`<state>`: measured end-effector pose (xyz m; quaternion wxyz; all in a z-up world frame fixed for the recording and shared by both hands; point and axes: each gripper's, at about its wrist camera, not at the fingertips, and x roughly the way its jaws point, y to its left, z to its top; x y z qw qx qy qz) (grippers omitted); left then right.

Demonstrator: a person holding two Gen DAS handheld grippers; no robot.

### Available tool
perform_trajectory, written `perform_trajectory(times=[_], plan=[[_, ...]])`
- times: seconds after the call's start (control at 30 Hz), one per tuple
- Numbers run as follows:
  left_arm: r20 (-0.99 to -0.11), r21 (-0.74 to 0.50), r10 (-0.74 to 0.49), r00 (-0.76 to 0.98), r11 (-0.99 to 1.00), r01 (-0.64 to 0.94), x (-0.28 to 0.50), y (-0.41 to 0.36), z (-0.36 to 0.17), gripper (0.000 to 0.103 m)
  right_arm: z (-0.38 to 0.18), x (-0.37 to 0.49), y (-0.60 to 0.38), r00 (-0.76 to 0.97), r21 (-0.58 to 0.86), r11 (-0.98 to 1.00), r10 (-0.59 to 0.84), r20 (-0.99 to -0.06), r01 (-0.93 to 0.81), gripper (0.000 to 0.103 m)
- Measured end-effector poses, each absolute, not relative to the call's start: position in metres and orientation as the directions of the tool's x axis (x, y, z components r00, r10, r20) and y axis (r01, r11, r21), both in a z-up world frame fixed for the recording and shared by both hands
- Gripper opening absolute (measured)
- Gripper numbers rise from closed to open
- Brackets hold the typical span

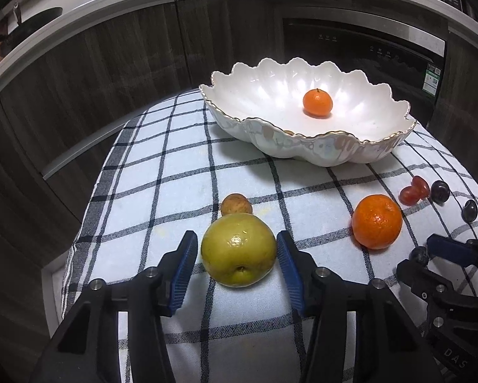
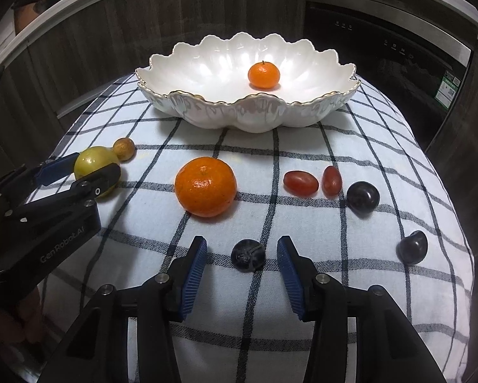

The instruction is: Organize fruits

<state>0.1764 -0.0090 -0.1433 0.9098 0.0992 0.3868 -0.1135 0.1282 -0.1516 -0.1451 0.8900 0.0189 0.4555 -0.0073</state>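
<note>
Dark wood-grain kitchen cabinets (image 1: 117, 73) and a black built-in oven (image 1: 366, 60) stand behind a worktop covered by a white cloth with a dark blue check (image 1: 162, 172). At the far side of the cloth sits a wide white scalloped ceramic bowl with a gold rim (image 1: 264, 134), and a small orange mandarin (image 1: 317, 102) lies inside it.

Nearer, the left tool (image 1: 237, 265) is spread around a large yellow-green pear-like fruit (image 1: 239, 249) that rests on the cloth. Its right blue pad sits just at the fruit's side, while a narrow gap shows at the left pad, so no firm pinch can be seen. A small round brown fruit (image 1: 235, 204) lies just behind the yellow-green one, touching it or nearly so.

The right tool (image 2: 242, 266) is spread around a small dark purple grape (image 2: 248, 254), with clear cloth showing between each blue pad and the grape.

A bigger orange mandarin (image 2: 206, 186) lies near the middle of the cloth. To its right are two red oval grapes (image 2: 315, 180) close together, then a dark purple round grape (image 2: 363, 197), and another dark grape (image 2: 412, 246) near the cloth's right edge.
</note>
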Motion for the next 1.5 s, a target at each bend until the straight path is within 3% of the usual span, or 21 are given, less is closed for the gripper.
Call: perform_trajectory(times=[0.23, 0.3, 1.5], plan=[[-0.723, 0.091, -0.129, 0.679, 0.956, 0.279, 0.176, -0.01, -0.143, 0.048, -0.148, 0.128, -0.151, 0.575, 0.03, 0.999, 0.012, -0.818, 0.022, 0.032], [-0.722, 0.092, -0.129, 0.679, 0.956, 0.279, 0.176, -0.01, -0.143, 0.048, -0.148, 0.128, -0.152, 0.576, 0.032, 0.999, 0.013, -0.818, 0.022, 0.024], [-0.683, 0.095, -0.129, 0.719, 0.96, 0.263, 0.151, -0.011, -0.095, 0.047, -0.105, 0.125, -0.157, 0.669, 0.047, 0.999, 0.035, -0.742, -0.001, 0.024]])
